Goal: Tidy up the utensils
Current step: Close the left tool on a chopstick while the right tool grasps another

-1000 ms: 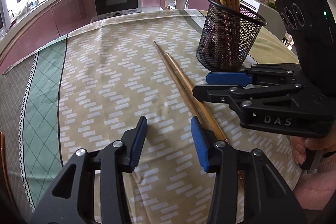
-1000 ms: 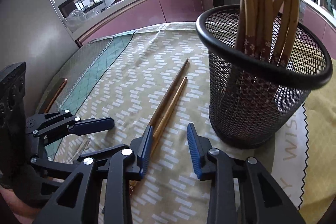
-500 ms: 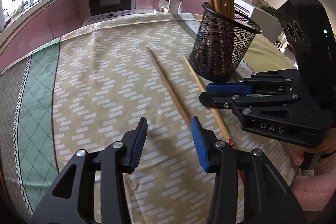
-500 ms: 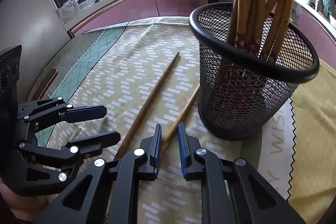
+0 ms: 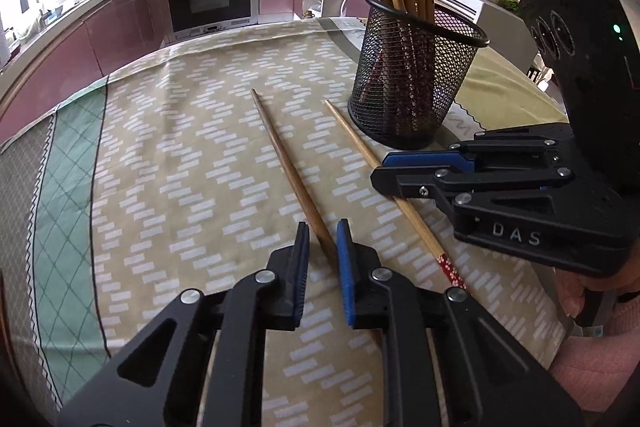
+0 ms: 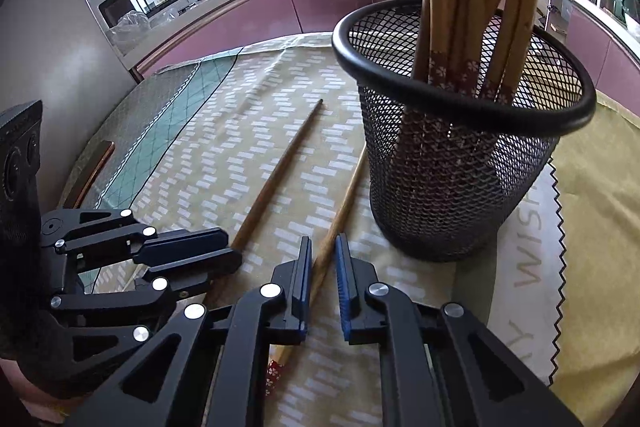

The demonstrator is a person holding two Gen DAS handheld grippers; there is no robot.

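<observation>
With each chopstick pinched low so it lifts cleanly, your left gripper [image 5: 322,247] closes on the darker chopstick [image 5: 286,163], your right gripper [image 6: 323,259] on the lighter chopstick [image 6: 340,211], mesh holder [image 6: 452,187] at two o'clock.

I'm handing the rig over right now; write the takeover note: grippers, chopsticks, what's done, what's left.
Left gripper: jaws closing around the darker brown wooden chopstick, which lies on the patterned tablecloth.
Right gripper: jaws closing around the lighter bamboo chopstick with a red floral end, also on the cloth.
Black mesh cup stands upright, already holding several chopsticks.
Done: both loose chopsticks bracketed.
Left: lift each and drop it into the cup.
</observation>
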